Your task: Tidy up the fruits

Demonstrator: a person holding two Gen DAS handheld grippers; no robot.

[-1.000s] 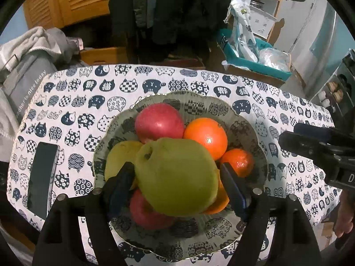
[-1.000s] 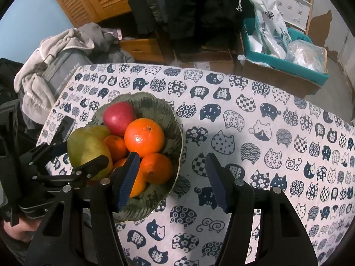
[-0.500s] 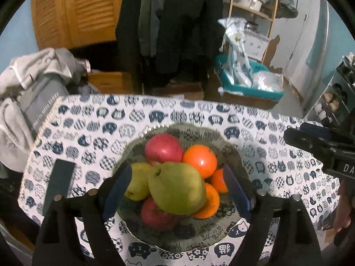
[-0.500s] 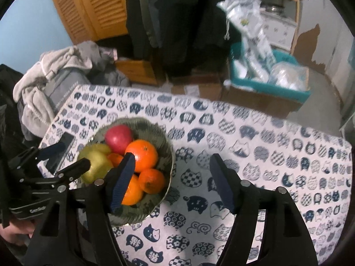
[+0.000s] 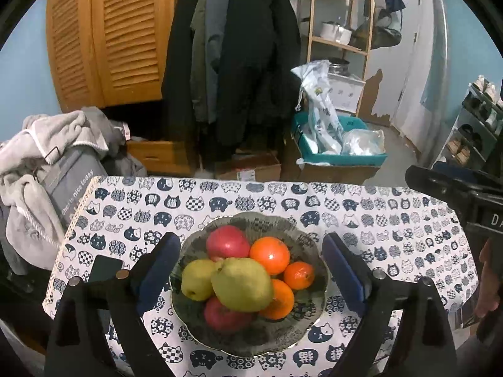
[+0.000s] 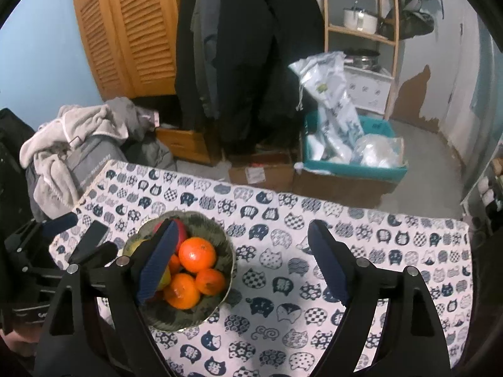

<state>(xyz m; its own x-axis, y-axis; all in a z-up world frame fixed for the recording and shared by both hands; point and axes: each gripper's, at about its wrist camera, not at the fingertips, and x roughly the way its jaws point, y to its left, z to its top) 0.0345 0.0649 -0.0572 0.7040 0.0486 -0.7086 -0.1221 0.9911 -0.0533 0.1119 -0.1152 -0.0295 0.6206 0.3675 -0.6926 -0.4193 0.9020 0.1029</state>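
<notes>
Dark phone (image 5: 105, 268) on cat-print tablecloth (image 5: 393, 220)

Table (image 5: 393, 220) covered by white cloth (image 6: 314, 282) with navy cat-face print, lace trim along left edge. Scalloped dark-patterned bowl (image 5: 251, 336) sits directly on cloth, near-centre in left wrist view, left of centre in right wrist view. Black phone (image 5: 105, 268) lies flat near left edge, just left of bowl.

Left wrist view: looks steeply down over the bowl (image 5: 248, 339), centred, near.
Right wrist view: same slant, from further right; bowl (image 6: 220, 301) lower left.
Shared: bowl, patterned surface (image 5: 393, 220), coats behind.
</notes>
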